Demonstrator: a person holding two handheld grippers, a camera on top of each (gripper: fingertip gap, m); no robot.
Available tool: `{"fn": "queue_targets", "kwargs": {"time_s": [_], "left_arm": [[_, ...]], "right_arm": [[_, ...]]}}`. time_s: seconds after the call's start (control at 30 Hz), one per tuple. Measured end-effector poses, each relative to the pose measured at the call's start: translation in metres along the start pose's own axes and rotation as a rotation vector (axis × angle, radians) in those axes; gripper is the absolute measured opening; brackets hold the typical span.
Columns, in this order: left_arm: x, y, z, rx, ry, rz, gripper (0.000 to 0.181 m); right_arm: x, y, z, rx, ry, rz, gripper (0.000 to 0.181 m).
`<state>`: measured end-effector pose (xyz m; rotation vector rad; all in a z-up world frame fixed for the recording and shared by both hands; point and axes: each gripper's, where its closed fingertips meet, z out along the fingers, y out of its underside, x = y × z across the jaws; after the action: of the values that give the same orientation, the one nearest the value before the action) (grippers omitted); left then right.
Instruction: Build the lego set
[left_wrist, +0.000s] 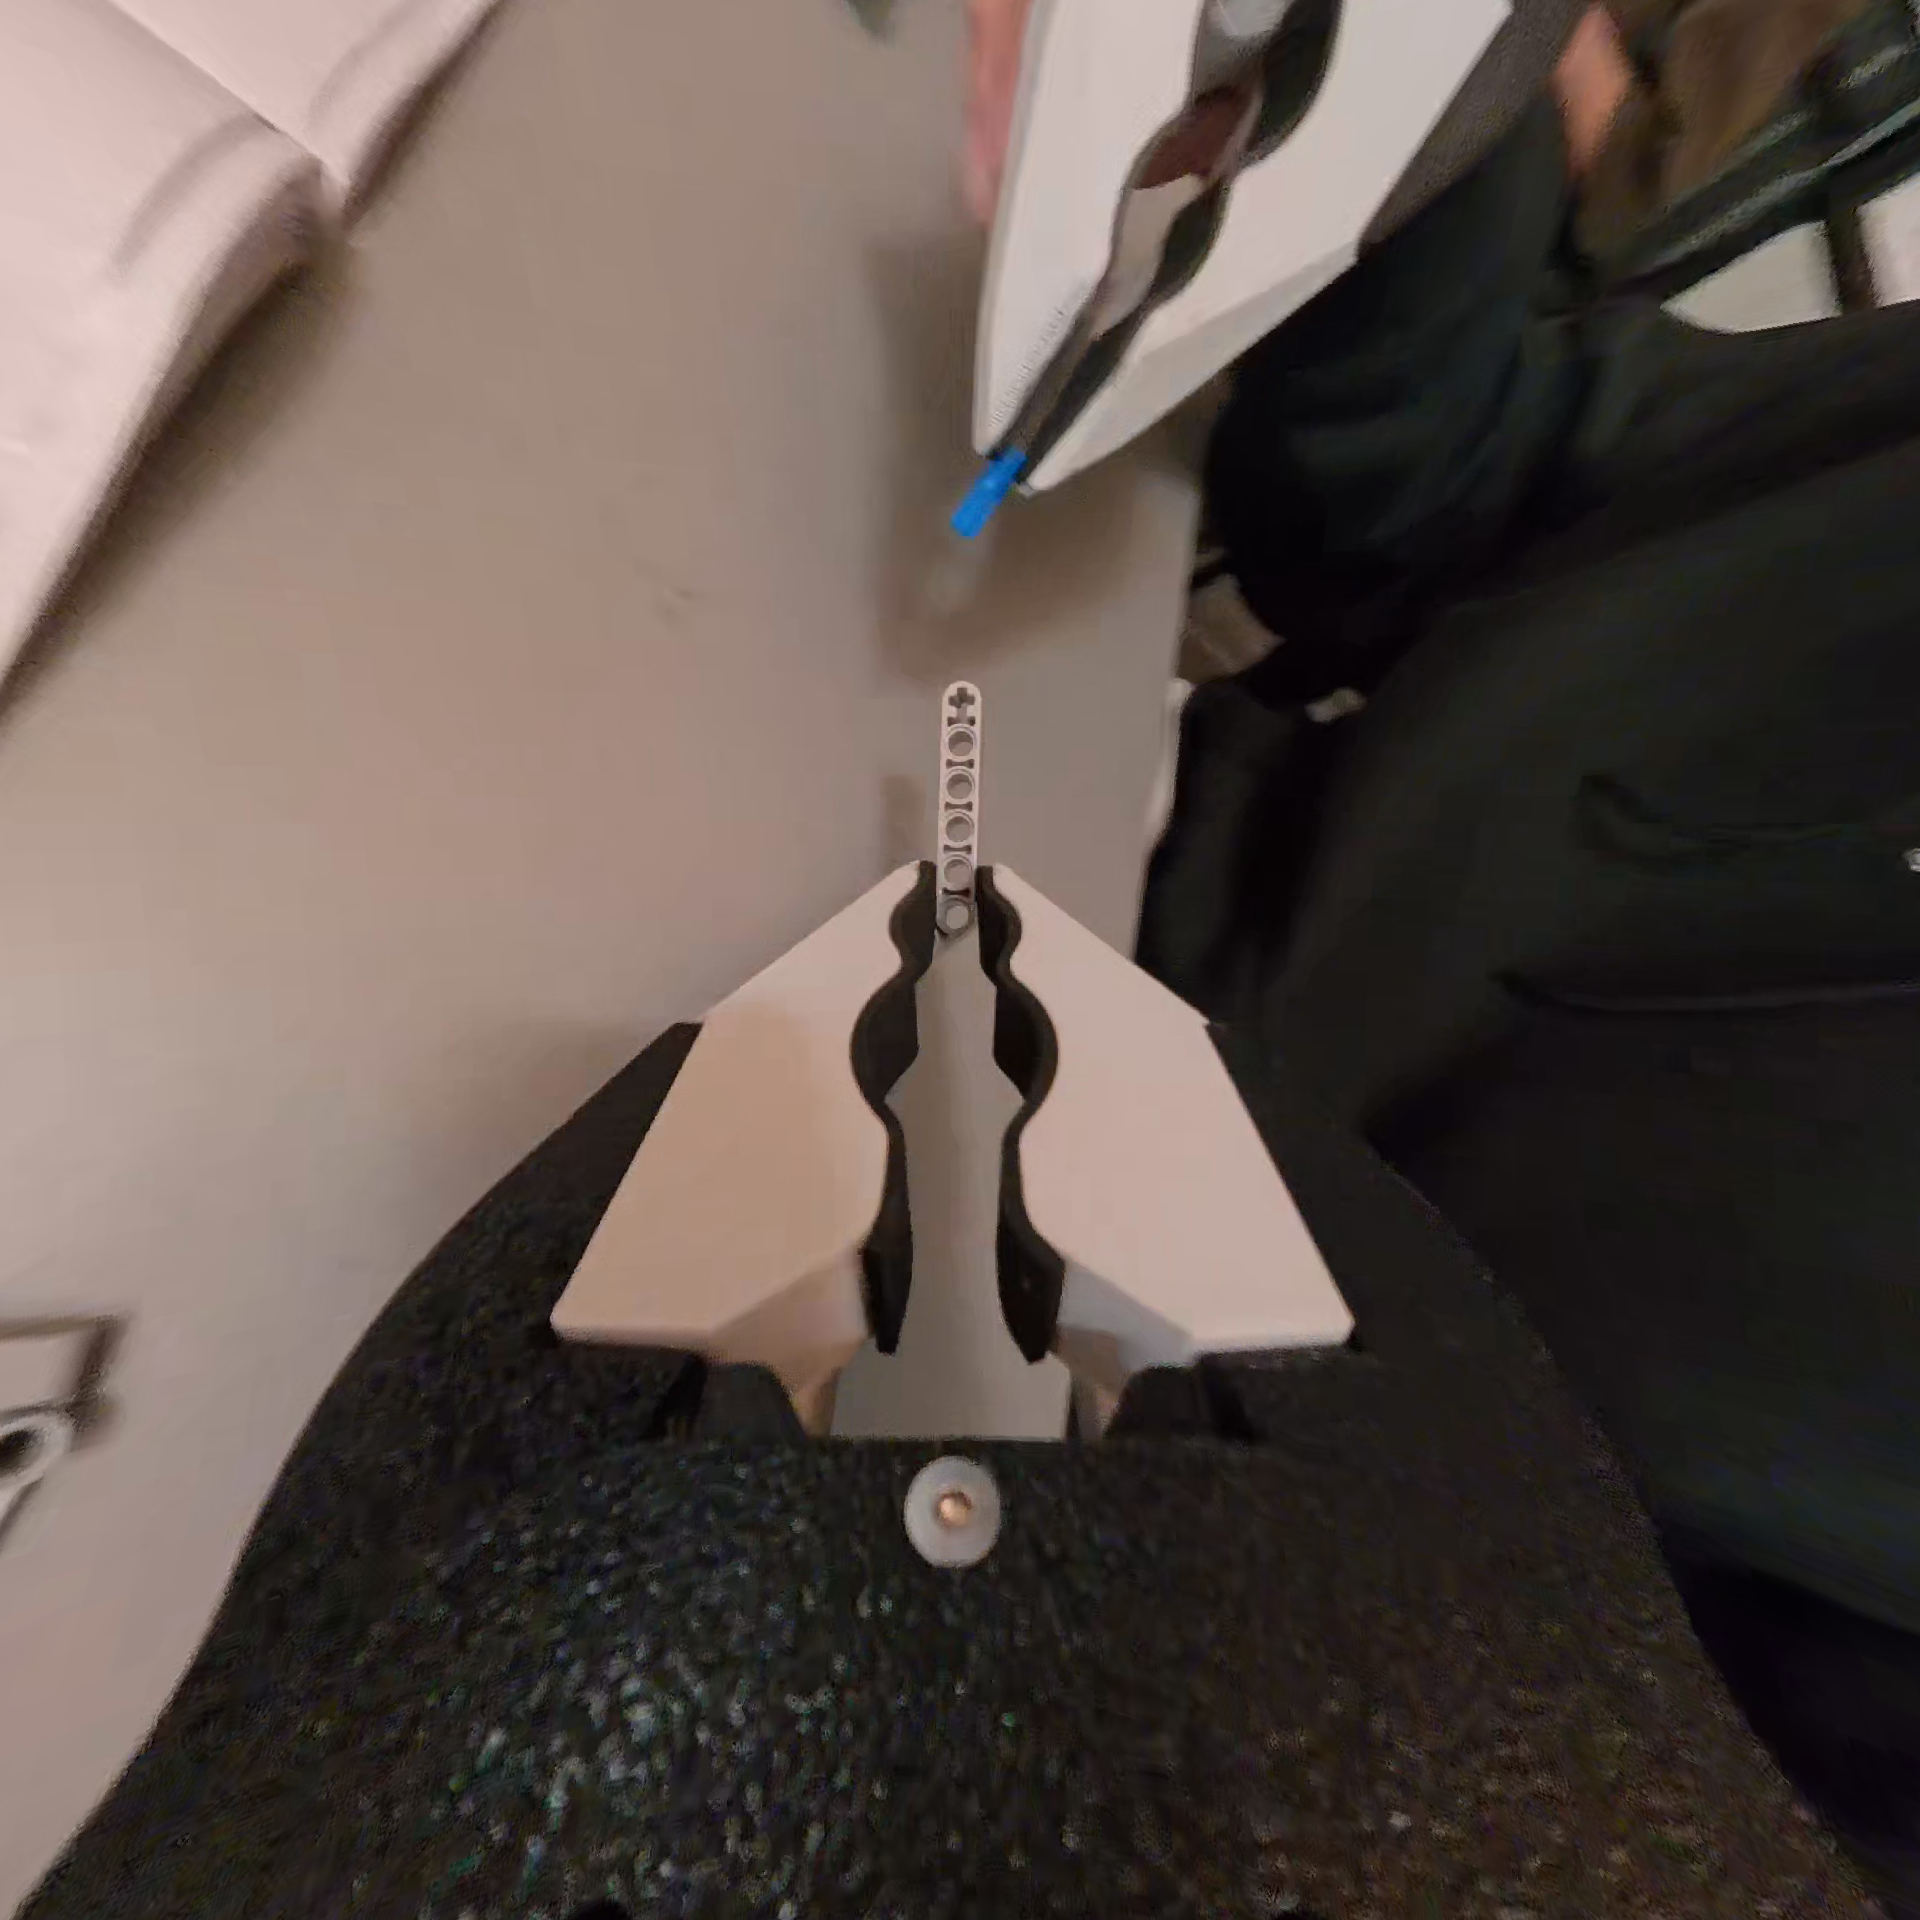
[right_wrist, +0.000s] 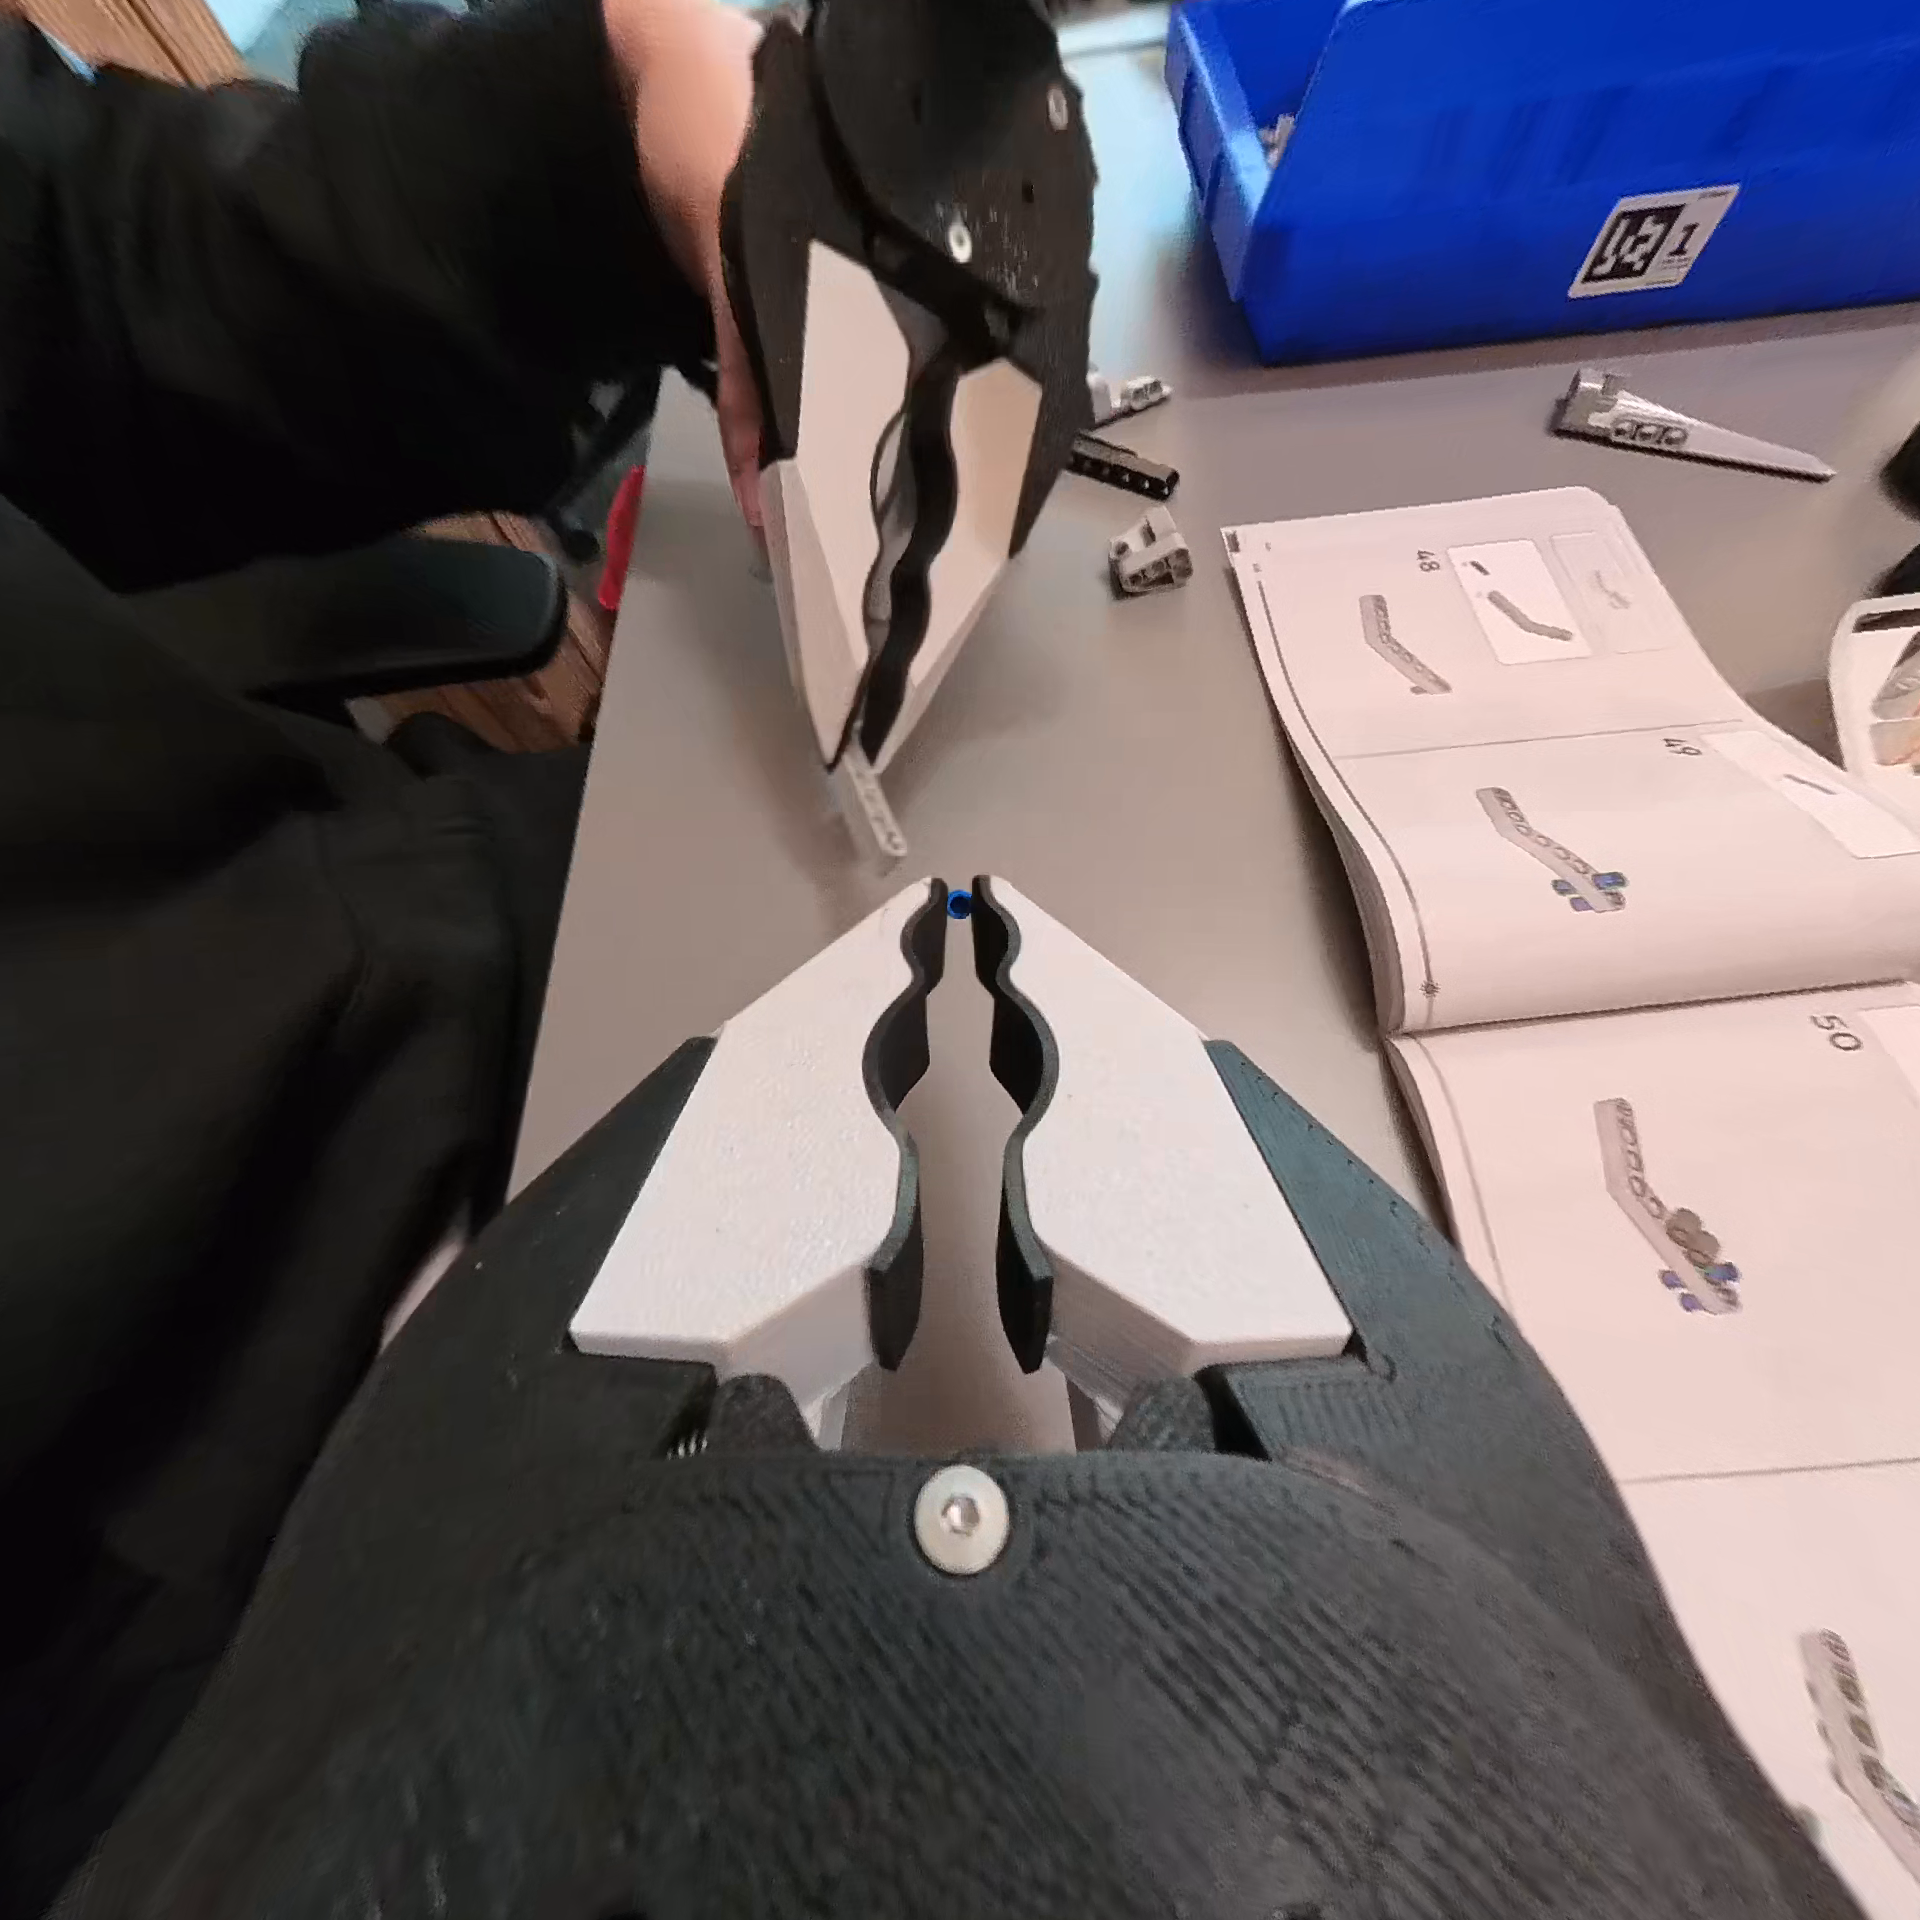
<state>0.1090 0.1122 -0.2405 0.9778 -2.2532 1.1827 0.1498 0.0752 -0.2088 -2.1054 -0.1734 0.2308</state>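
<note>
My left gripper is shut on one end of a thin light-grey beam with a row of round holes; the beam sticks straight out past the fingertips, above the grey table. My right gripper is shut on a small blue pin, seen end-on between the tips. In the left wrist view the right gripper comes in from the upper right with the blue pin pointing down towards the beam, a gap apart. In the right wrist view the left gripper holds the grey beam just beyond my tips.
An open instruction booklet lies on the table at the right. A blue bin stands at the back right. Loose parts lie behind: a grey wedge piece, a small grey connector, a black beam. A person's black sleeve fills the left. The grippers' ends are close to 7 centimeters from one another.
</note>
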Motion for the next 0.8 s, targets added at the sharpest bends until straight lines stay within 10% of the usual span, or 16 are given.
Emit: {"fn": "queue_targets", "kwargs": {"time_s": [0.03, 0.3, 0.8], "left_arm": [[0.005, 0.002, 0.0, -0.017, 0.055, -0.019, 0.005], [0.01, 0.001, 0.0, -0.031, 0.184, -0.063, 0.005], [-0.004, -0.017, -0.016, 0.041, 0.005, -0.029, 0.005]], "right_arm": [[-0.001, -0.002, 0.0, 0.018, -0.013, 0.018, 0.004], [-0.005, -0.001, 0.007, 0.017, -0.043, 0.044, 0.004], [0.002, 0.001, 0.009, -0.002, 0.003, 0.02, 0.004]]}}
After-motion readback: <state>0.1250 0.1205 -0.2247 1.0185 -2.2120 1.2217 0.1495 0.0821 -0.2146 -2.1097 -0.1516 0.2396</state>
